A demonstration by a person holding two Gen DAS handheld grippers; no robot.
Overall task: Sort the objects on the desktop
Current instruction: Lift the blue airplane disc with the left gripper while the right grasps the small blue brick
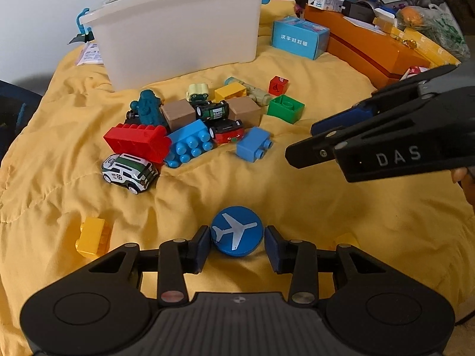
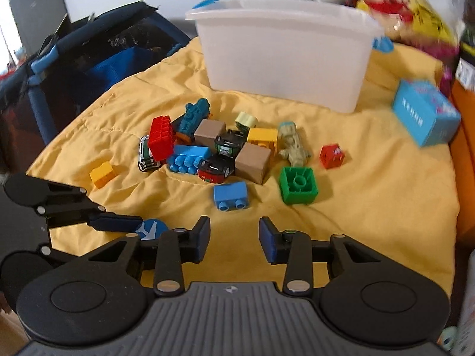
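At the bottom centre of the left wrist view, the left gripper (image 1: 237, 244) straddles a blue airplane disc (image 1: 237, 230) lying flat on the yellow blanket (image 1: 326, 222). The left pad is touching or almost touching the disc's edge, while a thin gap shows at the right pad, so the disc is not clamped. In the right wrist view, the right gripper (image 2: 234, 238) at the bottom centre stands released over bare blanket, nothing between its pads.

A lone yellow brick (image 1: 93, 237) lies at lower left of the left view. Farther up, mid-frame, sits the toy heap: a white-and-green car (image 1: 129, 172), a red brick (image 1: 138, 142), a blue studded brick (image 1: 190, 144), a small blue brick (image 1: 253, 144), a red-and-black car (image 1: 227, 132), two tan blocks (image 1: 179, 114), a teal figure (image 1: 148, 106) and a green brick (image 1: 285, 108) to the right, with a small red cube (image 1: 278, 85) just beyond it.

Behind the heap, in the upper centre, stands the white plastic bin (image 1: 178, 38); its translucent walls hide the inside, so its contents cannot be told. Right of it rests a closed blue carton (image 1: 299, 38), and beyond that, at upper right, an orange box (image 1: 365, 44) with clutter piled on its top.
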